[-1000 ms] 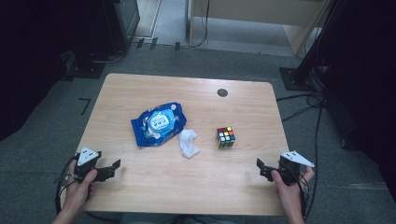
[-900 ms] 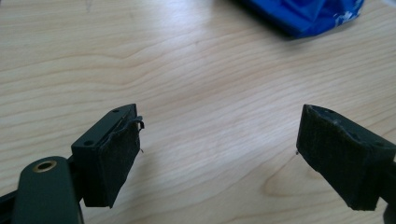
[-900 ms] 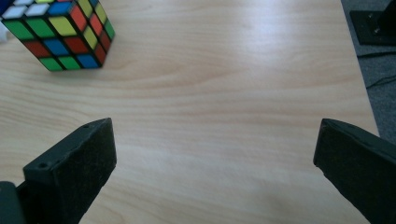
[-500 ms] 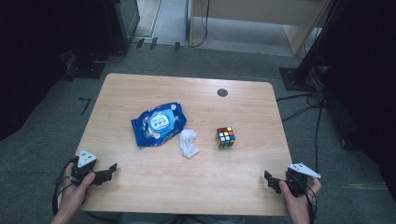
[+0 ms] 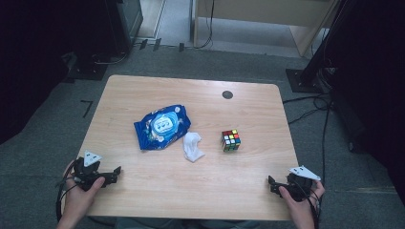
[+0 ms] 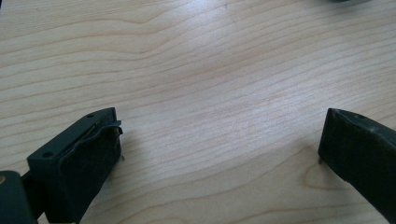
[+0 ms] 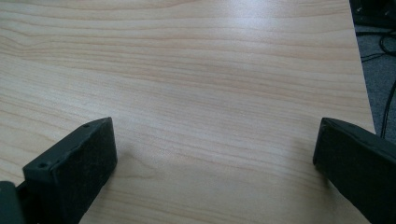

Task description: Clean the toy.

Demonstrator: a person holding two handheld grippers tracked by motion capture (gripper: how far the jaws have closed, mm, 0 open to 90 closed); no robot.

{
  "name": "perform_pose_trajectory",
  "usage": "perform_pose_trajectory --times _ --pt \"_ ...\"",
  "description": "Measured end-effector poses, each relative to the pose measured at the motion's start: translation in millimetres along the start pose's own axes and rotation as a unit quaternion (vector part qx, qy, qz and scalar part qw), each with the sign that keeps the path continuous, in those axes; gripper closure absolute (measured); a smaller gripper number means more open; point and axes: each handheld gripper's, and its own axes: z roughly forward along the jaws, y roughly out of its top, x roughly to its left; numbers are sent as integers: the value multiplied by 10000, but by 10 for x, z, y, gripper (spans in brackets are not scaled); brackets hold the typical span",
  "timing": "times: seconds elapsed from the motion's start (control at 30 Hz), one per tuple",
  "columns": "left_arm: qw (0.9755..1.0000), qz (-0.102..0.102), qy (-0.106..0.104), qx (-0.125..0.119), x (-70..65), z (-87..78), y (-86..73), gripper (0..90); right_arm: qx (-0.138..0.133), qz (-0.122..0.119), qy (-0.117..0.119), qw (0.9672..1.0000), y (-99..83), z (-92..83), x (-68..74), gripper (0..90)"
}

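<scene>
High view: both tongs, left tongs (image 5: 114, 171) and right tongs (image 5: 271, 183), are wide open, holding nothing. Go slowly to the white wipe (image 5: 192, 146), then pinch its middle.

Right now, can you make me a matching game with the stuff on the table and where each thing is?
Things:
1. wipes packet
2. crumpled tissue
3. puzzle cube
4. left gripper

Places or looks:
A. many-coloured squares, right of the middle
B. near the table's front left corner, jaws open
C. blue, left of the middle
D. white, between the blue thing and the coloured one

Pairs: 1-C, 2-D, 3-A, 4-B
</scene>
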Motion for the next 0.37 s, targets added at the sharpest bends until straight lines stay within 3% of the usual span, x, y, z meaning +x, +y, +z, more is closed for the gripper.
perform_pose_trajectory --times 0.37 --pt "10000 39 -35 4 -18 7 8 0 -3 10 -11 10000 0 1 -3 0"
